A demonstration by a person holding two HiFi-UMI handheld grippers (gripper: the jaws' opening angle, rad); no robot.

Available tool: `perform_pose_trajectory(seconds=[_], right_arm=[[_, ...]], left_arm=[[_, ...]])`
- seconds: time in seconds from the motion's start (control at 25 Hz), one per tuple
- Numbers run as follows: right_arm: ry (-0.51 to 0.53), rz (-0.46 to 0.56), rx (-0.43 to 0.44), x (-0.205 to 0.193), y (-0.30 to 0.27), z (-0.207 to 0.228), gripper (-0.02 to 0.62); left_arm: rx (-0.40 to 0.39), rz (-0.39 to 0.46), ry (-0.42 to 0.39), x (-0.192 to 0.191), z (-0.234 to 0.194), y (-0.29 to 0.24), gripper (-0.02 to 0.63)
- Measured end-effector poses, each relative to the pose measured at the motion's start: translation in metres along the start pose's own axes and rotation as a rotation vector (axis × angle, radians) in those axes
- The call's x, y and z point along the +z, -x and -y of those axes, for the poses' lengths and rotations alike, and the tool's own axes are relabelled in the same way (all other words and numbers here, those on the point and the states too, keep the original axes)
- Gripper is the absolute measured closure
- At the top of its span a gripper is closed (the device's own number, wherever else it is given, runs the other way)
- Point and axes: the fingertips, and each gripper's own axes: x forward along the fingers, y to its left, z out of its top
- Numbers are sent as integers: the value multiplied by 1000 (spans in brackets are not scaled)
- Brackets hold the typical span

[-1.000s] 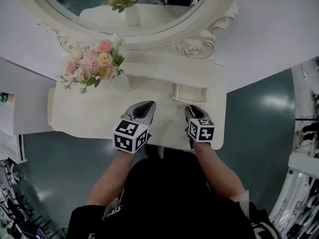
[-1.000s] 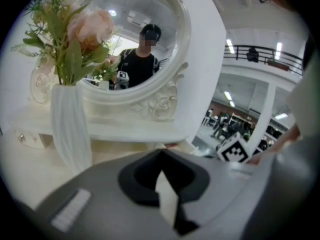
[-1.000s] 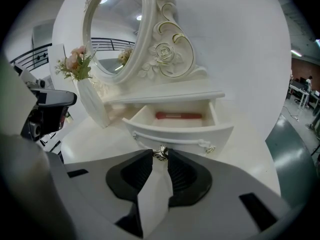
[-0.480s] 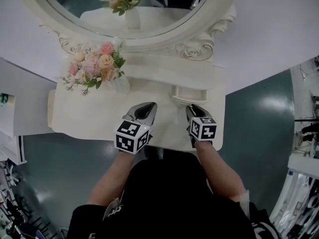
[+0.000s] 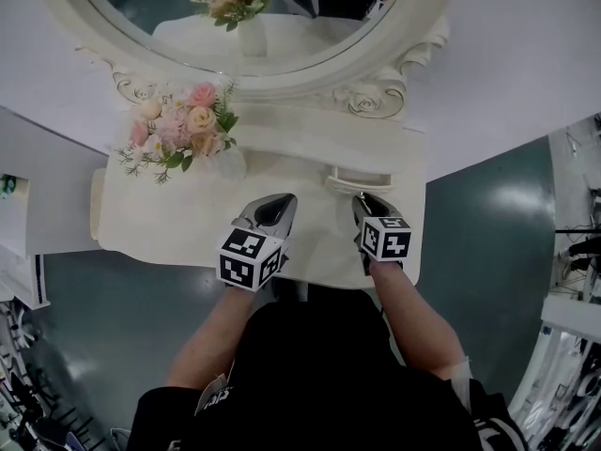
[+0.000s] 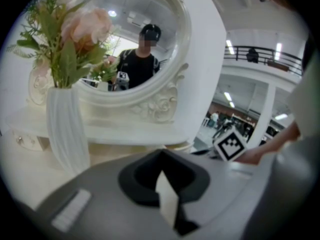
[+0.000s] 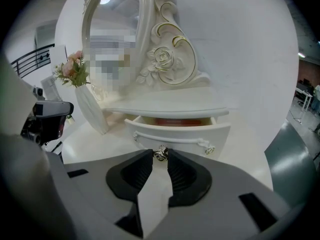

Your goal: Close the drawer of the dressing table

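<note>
The white dressing table (image 5: 141,219) has a small drawer (image 5: 358,178) under its mirror shelf, pulled partly out. In the right gripper view the drawer front (image 7: 195,134) carries a small metal knob (image 7: 160,153). My right gripper (image 7: 160,156) is shut on that knob, with its two tips on either side of it. Something reddish (image 7: 175,119) shows inside the drawer. In the head view the right gripper (image 5: 367,198) reaches the drawer front. My left gripper (image 5: 273,201) hovers over the tabletop to the drawer's left, shut and empty, as its own view also shows for the left gripper (image 6: 161,153).
A white ribbed vase (image 6: 67,134) with pink flowers (image 5: 183,125) stands on the table's left. The oval mirror (image 5: 254,17) with carved roses backs the table. Green floor (image 5: 498,214) lies to the right, and shelving (image 5: 19,242) stands at the far left.
The right gripper has edged a little toward the mirror with the knob in it, and the drawer sticks out slightly less. The left gripper has kept still.
</note>
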Motion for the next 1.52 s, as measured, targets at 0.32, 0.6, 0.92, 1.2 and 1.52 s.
perform_pose_trajectory(seconds=[0.32,0.6,0.92,1.2,1.52], right_arm=[[-1,-3,10,7,-7,4,508],[-9,-9,19,10,-17,8,508],[-15,-11,22,15,-26,13,508],[-13,-10,28,23,-33,16,508],[-20,1,28,32,-41,21,508]], left_arm=[[6,-5,5,1,-1,-3,597],[17,-9,13,2,-5,-5,597],[33,-12,21,4,-11,-7,597],[37,-15,20,7,-13,-10,597],[47,-23,17,8,-16,-11,597]])
